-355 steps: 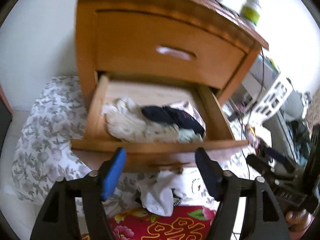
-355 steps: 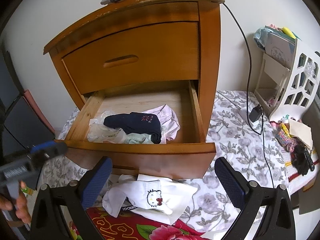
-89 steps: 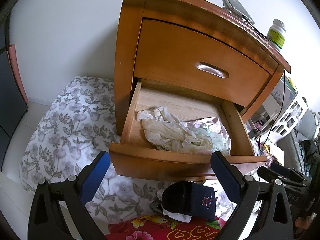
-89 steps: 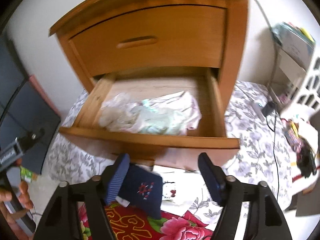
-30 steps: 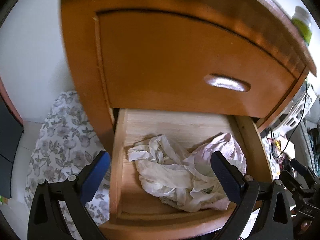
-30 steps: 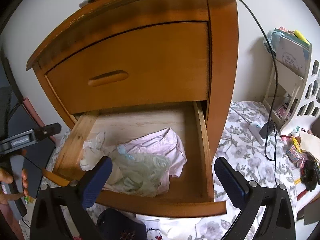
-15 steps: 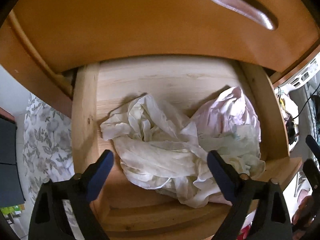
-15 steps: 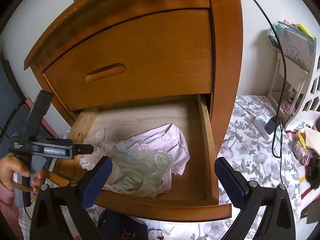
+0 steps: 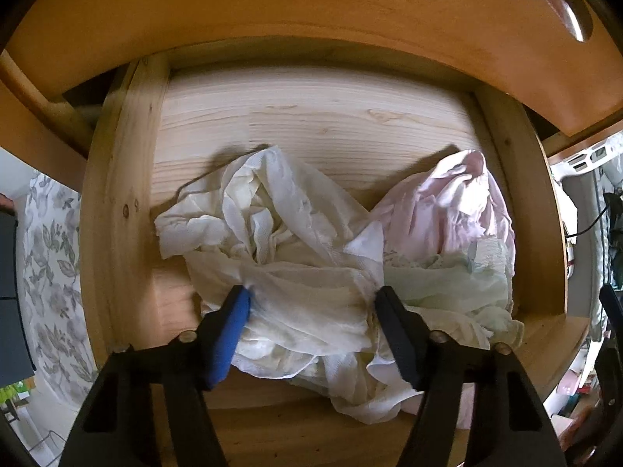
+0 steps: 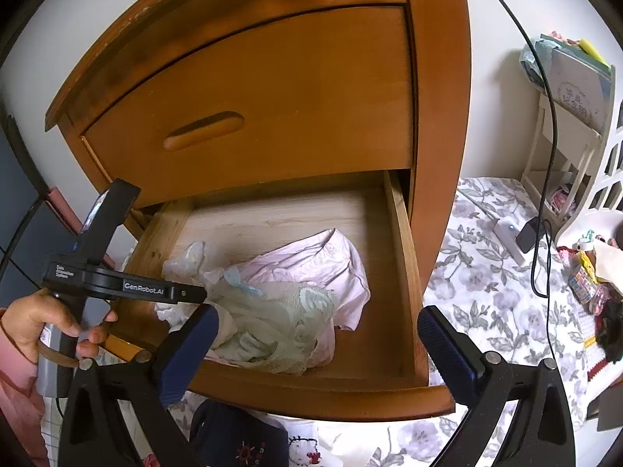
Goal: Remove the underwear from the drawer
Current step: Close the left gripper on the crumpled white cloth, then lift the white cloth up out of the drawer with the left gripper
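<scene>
Left wrist view: close above the open pale wooden drawer [image 9: 319, 116], facing steeply down.
Right wrist view: farther back, angled down at the orange-brown wooden nightstand [image 10: 272, 89].
Shared: drawer interior, crumpled pale underwear pile [image 9: 311, 257].

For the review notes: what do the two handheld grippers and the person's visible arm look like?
Both grippers have black angular plastic fingers with silver pivot screws and blue pads: left gripper, right gripper. Seen from the right wrist, the left gripper's black body bears white "GenRobot.AI" lettering above a pistol-style handle. The hand wears a pink sleeve.

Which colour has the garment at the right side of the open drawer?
Pale pink garment; the left wrist view shows it best.
</scene>
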Available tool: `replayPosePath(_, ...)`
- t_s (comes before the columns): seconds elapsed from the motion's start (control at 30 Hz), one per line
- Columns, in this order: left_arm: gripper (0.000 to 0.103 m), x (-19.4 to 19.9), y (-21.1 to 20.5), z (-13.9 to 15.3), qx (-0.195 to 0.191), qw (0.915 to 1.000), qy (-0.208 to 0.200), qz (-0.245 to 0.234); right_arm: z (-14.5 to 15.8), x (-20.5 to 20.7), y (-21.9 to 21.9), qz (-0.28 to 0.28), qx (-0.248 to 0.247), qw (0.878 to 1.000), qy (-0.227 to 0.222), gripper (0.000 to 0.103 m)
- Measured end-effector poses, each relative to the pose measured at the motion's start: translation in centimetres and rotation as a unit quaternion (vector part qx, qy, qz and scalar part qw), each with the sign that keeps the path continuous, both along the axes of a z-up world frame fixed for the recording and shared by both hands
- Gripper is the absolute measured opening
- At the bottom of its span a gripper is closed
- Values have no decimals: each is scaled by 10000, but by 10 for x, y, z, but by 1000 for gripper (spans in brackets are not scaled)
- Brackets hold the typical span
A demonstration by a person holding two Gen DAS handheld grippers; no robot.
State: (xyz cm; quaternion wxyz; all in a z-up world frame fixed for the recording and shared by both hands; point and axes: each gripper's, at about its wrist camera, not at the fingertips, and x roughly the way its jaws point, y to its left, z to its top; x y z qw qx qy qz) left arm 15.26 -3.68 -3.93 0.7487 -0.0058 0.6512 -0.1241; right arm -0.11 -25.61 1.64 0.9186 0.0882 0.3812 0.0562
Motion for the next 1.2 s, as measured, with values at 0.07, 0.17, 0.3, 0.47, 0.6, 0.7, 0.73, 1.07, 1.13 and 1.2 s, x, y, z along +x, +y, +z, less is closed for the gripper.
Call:
replayPosePath(0.07, 60, 0, 2, -1, 2, 10000, 1, 27, 1, -1, 0, -13, 4, 10000, -5, 103)
replayPosePath(0.17, 47, 0, 9, -4, 29, 9999, -38, 97, 1, -2, 1, 14, 8, 10000, -2, 103)
replayPosePath(0.3, 27, -2, 19, -3, 5, 9995, -158, 274, 1, -4, 3, 36, 17, 10000, 19, 103)
replayPosePath(0.47, 12, -13, 41, 0, -452, 9962, -330, 670, 1, -7, 2, 2, 40, 10000, 34, 103)
replayPosePath(0.6, 9, -25, 51, 9, -658, 9923, -632, 833, 1, -10, 1, -30, 49, 10000, 49, 103)
replayPosePath(0.7, 8, -33, 58, 25, -864, 9885, -805, 948, 1, -12, 0, -43, 64, 10000, 58, 103)
replayPosePath(0.73, 7, -36, 59, 28, -955, 9866, -873, 993, 1, -13, 0, -47, 68, 9999, 60, 103)
replayPosePath(1.07, 7, -72, 80, 71, -1864, 9626, -1430, 1349, 1, -23, -4, -158, 173, 9997, 92, 103)
replayPosePath(1.13, 7, -78, 82, 81, -1989, 9582, -1529, 1373, 1, -26, -5, -184, 194, 9996, 99, 103)
replayPosePath(1.2, 7, -85, 85, 91, -2087, 9541, -1649, 1375, 2, -28, -6, -208, 213, 9995, 104, 103)
